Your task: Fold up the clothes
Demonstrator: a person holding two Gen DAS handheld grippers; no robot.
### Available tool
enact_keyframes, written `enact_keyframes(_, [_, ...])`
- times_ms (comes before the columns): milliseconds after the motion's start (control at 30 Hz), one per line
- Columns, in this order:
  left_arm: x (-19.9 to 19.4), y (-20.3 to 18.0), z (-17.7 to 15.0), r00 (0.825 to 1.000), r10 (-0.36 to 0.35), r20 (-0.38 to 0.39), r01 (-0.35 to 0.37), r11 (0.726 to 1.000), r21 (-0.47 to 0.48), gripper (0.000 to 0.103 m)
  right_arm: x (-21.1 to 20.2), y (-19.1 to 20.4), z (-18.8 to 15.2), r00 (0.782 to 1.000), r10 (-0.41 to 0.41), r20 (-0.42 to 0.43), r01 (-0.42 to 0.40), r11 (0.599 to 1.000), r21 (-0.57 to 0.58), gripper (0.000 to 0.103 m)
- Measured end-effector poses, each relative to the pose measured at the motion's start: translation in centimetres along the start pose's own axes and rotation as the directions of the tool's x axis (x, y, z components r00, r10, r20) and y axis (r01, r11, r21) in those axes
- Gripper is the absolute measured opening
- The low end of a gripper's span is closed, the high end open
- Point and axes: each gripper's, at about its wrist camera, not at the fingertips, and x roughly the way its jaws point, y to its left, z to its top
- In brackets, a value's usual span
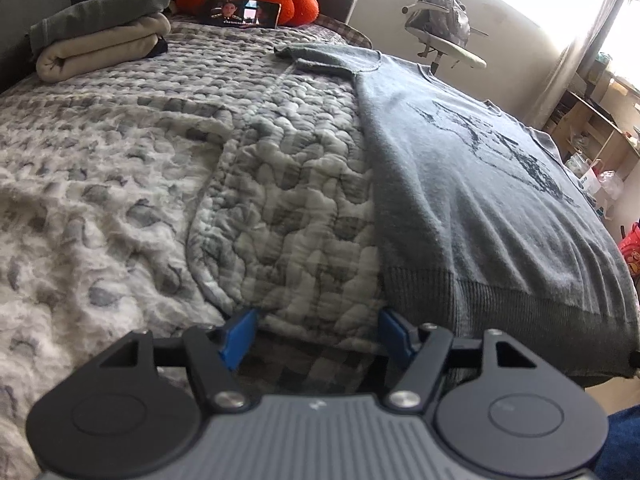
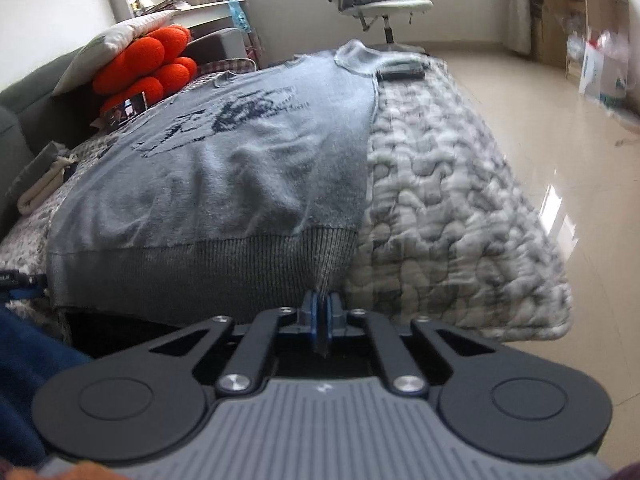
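Grey sweater [image 2: 224, 168] lies flat on the quilted bed cover [image 2: 440, 216], filling the left and centre of my right view. My right gripper [image 2: 321, 308] is clenched on its ribbed hem corner. My left gripper [image 1: 316, 334] stands released, nothing between its blue pads [image 1: 240, 336], beside the hem's other corner.

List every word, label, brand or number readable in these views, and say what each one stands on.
No text can be read.
Sweater: dark printed graphic, no legible letters.
Phone screen: subtitle line under the video, too small to read.
White bag on the floor: blue print, too blurred.
Gripper body: small pale mark, illegible.
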Motion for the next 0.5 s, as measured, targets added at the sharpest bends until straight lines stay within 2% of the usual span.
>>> enact_keyframes(200, [-0.4, -0.1, 0.7, 0.998, -0.056, -0.013, 0.055, 0.998, -0.034, 0.071, 0.4, -0.4, -0.4, 0.998, -0.060, -0.032, 0.059, 0.998, -0.029, 0.003])
enact_keyframes(333, [-1.6, -0.8, 0.8, 0.997, -0.072, 0.007, 0.072, 0.997, 0.002, 0.071, -0.3, -0.6, 0.0, 0.992, -0.121, 0.017, 0.122, 0.991, -0.049, 0.003])
enact_keyframes(400, [-2.0, -0.9, 1.0, 0.996, -0.085, 0.017, 0.084, 0.996, 0.016, 0.071, -0.6, -1.0, 0.4, 0.992, -0.126, 0.029, 0.127, 0.991, -0.047, 0.003])
enact_keyframes(500, [-1.0, -0.6, 1.3, 0.992, -0.126, -0.029, 0.125, 0.991, -0.043, 0.071, -0.2, -1.0, 0.3, 0.993, -0.118, 0.015, 0.119, 0.991, -0.054, 0.003])
